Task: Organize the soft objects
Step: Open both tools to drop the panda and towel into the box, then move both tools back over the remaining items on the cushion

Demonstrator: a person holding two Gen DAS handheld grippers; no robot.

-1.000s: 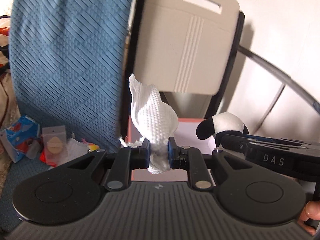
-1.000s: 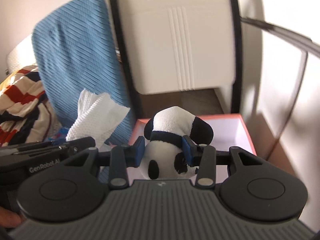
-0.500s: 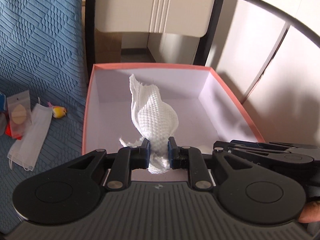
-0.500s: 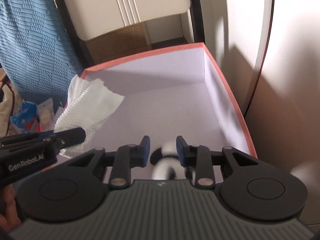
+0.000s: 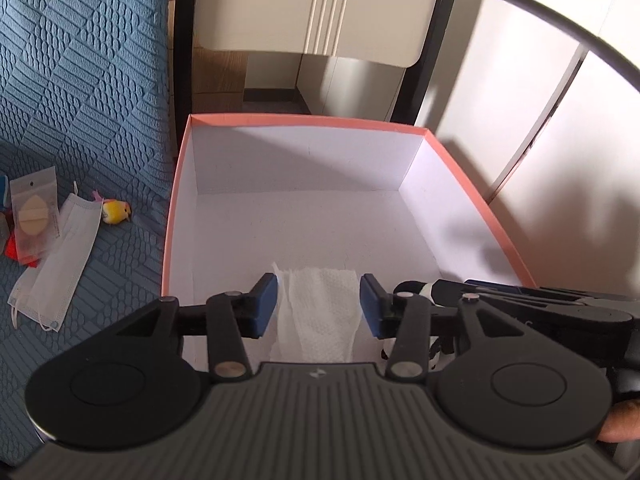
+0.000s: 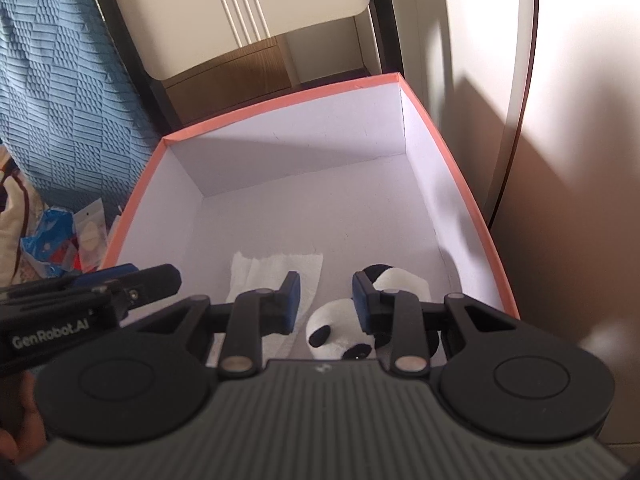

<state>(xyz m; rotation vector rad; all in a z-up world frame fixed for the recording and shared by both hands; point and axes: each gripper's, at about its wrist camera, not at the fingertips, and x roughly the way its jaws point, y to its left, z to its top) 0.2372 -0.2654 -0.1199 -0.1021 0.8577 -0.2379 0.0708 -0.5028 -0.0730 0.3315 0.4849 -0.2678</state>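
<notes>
both grippers hang over the near end of a pink-rimmed box (image 5: 472, 196) with a white inside. the left gripper (image 5: 318, 306) has its jaws opening; the white cloth (image 5: 320, 312) lies between the blue pads (image 5: 264, 302) on the box floor, and neither pad presses on it. the right gripper (image 6: 325, 302) stands with its jaws apart and the toy panda (image 6: 336, 336) lies on the box floor just beyond and below them, its white head in the gap and its black-and-white body behind the right pad — no pad grips it.

the right wrist view shows cloth (image 6: 276, 268) and panda side by side in the box, close together, the cloth to the left; whether they touch cannot be told. the left wrist view gives only slivers of the panda (image 5: 424, 290) behind the right gripper's body, which crosses its lower right corner with a fingertip (image 5: 622, 424) at the edge.

the left wrist view alone shows clearly what lies outside the box on the blue quilted cover (image 5: 80, 80): a face mask (image 5: 56, 268), a small yellow toy (image 5: 116, 212) and a clear packet with a beige pad (image 5: 34, 208). the right wrist view shows that heap only as a cramped patch of packets (image 6: 60, 240) at its left edge, with the left gripper's body in front.
</notes>
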